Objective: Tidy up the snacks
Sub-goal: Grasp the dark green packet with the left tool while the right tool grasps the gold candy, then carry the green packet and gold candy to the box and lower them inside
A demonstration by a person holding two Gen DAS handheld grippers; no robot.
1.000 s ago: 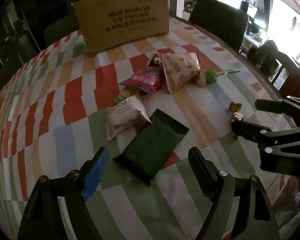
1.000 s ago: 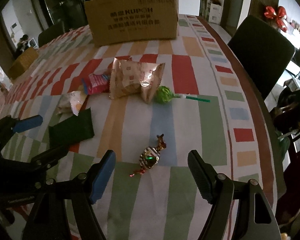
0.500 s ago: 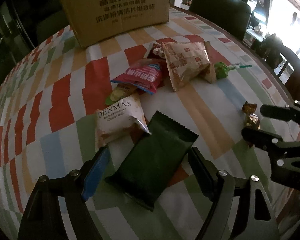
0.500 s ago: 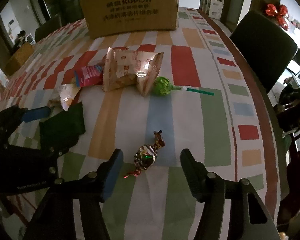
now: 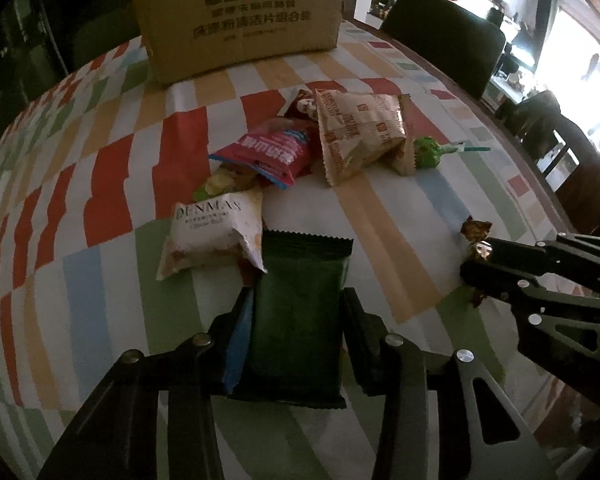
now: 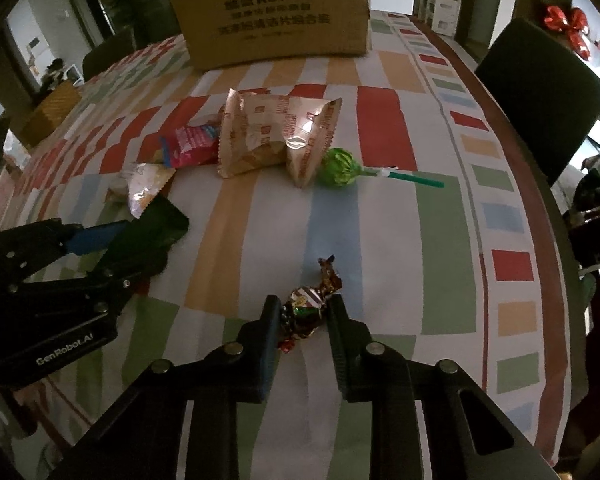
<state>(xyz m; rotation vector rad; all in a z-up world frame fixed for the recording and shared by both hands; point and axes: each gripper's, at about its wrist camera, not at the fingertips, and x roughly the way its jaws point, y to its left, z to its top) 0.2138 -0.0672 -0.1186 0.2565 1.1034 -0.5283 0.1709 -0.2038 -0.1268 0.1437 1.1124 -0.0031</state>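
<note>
Both grippers clamp a snack on the striped desk (image 5: 380, 216); the lift comes next.

The left gripper (image 5: 296, 320), jaws just closed, grasps the dark green flat foil packet (image 5: 300, 300), long axis 6 to 12 o'clock. The right gripper (image 6: 302, 316), jaws just closed, pinches the shiny foil-wrapped candy (image 6: 306, 310), twisted tail toward 1 o'clock. Next: raise both, carry toward the brown cardboard box (image 6: 272, 12) at 12 o'clock.

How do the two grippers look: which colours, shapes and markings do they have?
Both are black, angular frames with open cut-outs and round silver screws. The left gripper has a blue pad on one finger and white "GenRobot.AI" lettering on its side. The right gripper shows only black fingers. No cables or sleeves are visible.
</note>
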